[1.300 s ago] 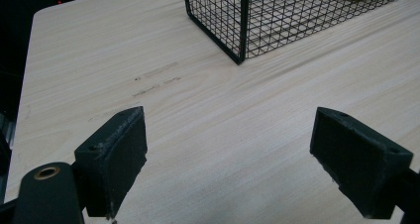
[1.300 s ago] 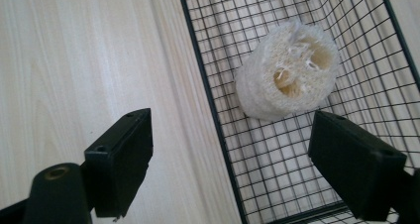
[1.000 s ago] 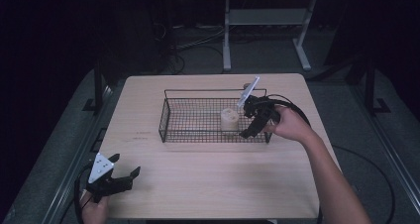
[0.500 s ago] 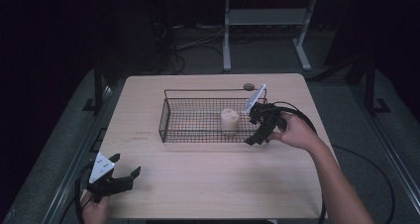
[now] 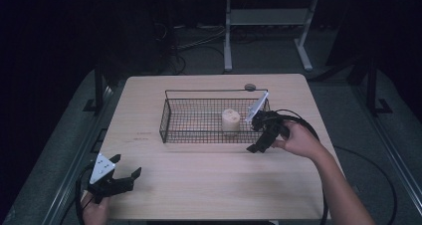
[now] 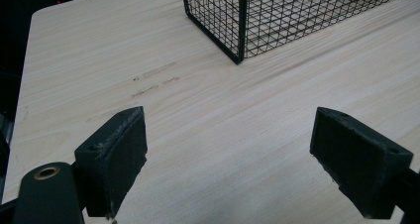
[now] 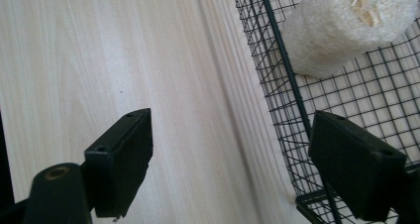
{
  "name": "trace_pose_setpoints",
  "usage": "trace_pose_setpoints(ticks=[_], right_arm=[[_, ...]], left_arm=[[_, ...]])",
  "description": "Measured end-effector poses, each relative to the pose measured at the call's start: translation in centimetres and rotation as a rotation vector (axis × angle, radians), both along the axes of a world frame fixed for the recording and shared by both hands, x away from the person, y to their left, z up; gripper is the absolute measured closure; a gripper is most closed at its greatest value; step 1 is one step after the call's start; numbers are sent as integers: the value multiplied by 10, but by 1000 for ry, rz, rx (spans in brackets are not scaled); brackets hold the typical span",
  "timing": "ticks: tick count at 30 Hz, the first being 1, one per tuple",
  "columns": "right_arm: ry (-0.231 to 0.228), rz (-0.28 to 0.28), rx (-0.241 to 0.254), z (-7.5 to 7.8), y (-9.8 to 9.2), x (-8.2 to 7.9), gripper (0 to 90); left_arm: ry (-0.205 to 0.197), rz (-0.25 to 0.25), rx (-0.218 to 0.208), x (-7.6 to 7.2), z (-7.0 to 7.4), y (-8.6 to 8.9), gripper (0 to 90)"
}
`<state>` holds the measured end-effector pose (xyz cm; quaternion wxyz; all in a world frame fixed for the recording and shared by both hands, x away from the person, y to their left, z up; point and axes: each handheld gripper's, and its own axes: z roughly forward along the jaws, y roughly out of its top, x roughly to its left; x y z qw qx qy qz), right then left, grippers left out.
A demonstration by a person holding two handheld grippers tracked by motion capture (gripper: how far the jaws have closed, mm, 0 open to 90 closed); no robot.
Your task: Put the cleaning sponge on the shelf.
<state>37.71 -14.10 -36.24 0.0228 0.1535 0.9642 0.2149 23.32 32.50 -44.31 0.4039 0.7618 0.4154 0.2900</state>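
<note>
Standing in the wire basket [image 5: 199, 119] near its right end is a pale loofah piece [image 5: 230, 120]; the right gripper [image 5: 259, 135] is gaping wide beside that end, while the left gripper [image 5: 117, 177] is spreading wide near the table's [image 5: 214, 185] front-left corner

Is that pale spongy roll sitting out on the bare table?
No: the pale roll stands inside the wire basket, near its right end, with the open right gripper just outside the basket's corner.

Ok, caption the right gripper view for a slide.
Open right gripper straddling the basket wall, loofah inside.
</note>
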Motion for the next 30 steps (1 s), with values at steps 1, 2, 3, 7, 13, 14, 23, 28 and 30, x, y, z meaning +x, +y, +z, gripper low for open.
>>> trace_pose_setpoints(ticks=[1, 2, 3, 7, 13, 14, 23, 28, 30], right_arm=[[2, 2, 1, -1, 0, -1, 170], [0, 4, 1, -2, -1, -2, 169], [4, 1, 1, -3, -1, -3, 169], [5, 4, 1, -6, -2, -7, 170], [11, 4, -14, -12, -5, -14, 169], [5, 5, -8, -12, -5, -15, 170], [11, 1, -6, -21, -13, -23, 171], [18, -7, -9, -27, -17, -28, 171], [11, -9, -4, -28, -19, -30, 171]], left_arm=[[0, 1, 0, 0, 0, 0, 137], [0, 1, 0, 0, 0, 0, 137], [0, 0, 0, 0, 0, 0, 137], [0, -1, 1, 0, 0, 0, 137], [1, -2, 3, 0, 0, -1, 137], [2, -2, 4, 0, 0, -1, 137], [3, -2, 5, 1, 0, -1, 137], [3, -2, 5, 1, 0, -1, 137], [4, -2, 6, 1, 0, -1, 137]])
